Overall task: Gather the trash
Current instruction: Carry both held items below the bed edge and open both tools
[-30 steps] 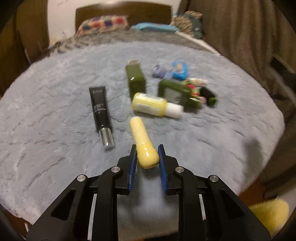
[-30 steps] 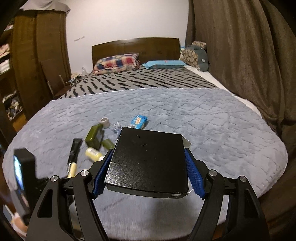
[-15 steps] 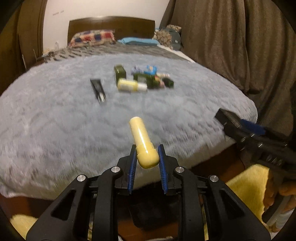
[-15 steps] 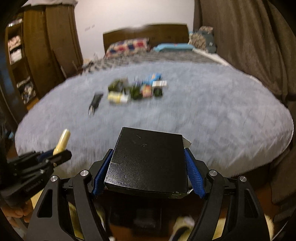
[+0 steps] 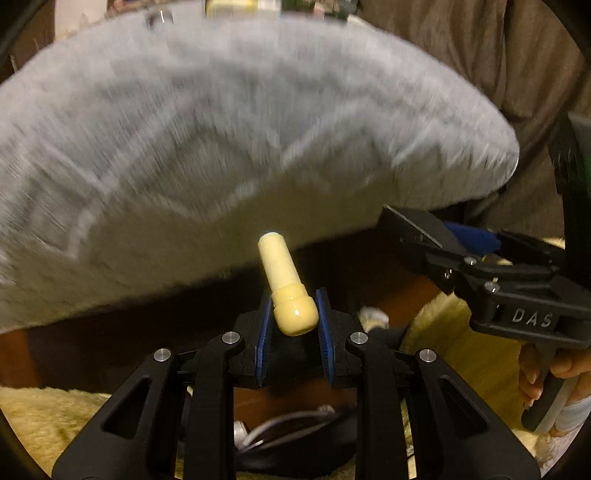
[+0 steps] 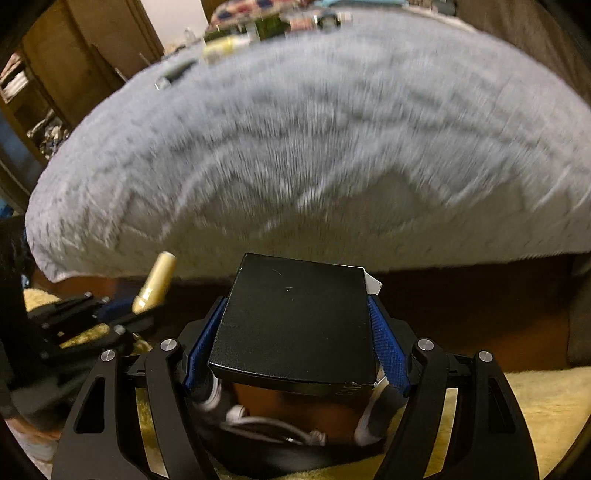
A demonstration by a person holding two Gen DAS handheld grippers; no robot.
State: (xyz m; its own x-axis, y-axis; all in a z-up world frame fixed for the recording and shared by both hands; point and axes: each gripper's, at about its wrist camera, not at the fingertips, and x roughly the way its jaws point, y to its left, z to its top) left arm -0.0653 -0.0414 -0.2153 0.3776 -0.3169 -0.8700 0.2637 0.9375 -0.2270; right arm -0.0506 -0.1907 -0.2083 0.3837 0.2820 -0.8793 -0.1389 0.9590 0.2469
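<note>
**A:** Both pieces are off the bed (image 6: 295,140) now. How would you finish the drop?

**B:** My guess is that the bin sits below the hand-held grippers; there is something dark with a white cord under them, but I can't tell if it is a bin. I'd bring each item right over the opening, low, and release one at a time. The black box (image 6: 295,321) is the bigger load, so let it go first and flat, so that it doesn't catch a rim.

**A:** What is the right hand-held gripper (image 6: 295,350) doing?

**B:** Its jaws are spread wide and pressed on both sides of the box, the blue pads against its edges. The box looks like smooth matte card, squared, with a white flap showing at the far right corner.

**A:** And the left one?

**B:** The left hand-held gripper (image 5: 293,321) is narrowed onto the cap end of a pale yellow tube (image 5: 282,273), which sticks out forward beyond the fingertips. It is round, glossy plastic, so it may roll or slip; tilting the nose down before opening should help.

**A:** The surroundings?

**B:** The bed's grey cover is plush with a raised zigzag pattern; the rest of the trash (image 5: 240,5) lies at its far side. The yellow rug (image 6: 535,402) below is shaggy.
</note>
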